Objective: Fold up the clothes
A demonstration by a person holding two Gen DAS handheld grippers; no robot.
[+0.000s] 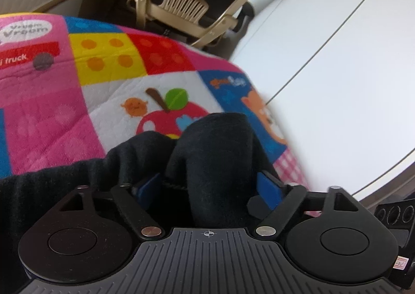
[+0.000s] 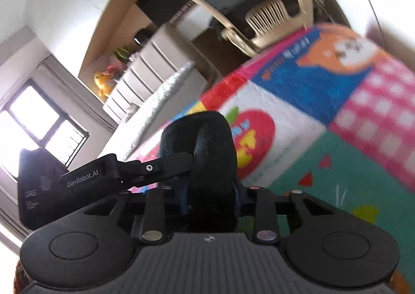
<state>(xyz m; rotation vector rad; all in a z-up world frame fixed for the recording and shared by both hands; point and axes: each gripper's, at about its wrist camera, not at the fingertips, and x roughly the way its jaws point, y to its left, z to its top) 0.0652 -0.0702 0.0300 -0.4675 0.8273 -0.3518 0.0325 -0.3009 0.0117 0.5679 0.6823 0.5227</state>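
The left claw (image 1: 207,185) stood wide apart, its blue pads (image 1: 267,187) flanking a thick roll of the black garment (image 1: 215,154) without visibly squeezing it, so the cloth looked draped through the gap rather than gripped. That garment lay bunched on the bright patchwork play mat (image 1: 109,81), just below the mat's red apple patch (image 1: 166,120), with more black fabric trailing off to the left of the apple. Over in the right wrist view, the right claw (image 2: 210,190) had drawn in narrow and was clamped on a looped fold of the same black garment (image 2: 207,143), holding it up off the mat beside the apple patch (image 2: 254,141); the other handheld unit (image 2: 77,182) sat close alongside on its left. By the look of it, one hand pinned the fold so it kept its crease while the other had freed itself to take a fresh hold. Beyond the apple, a beige chair (image 1: 186,0) stood past the mat's far edge. The fold seemed only partly made, the cloth bundled rather than flat.
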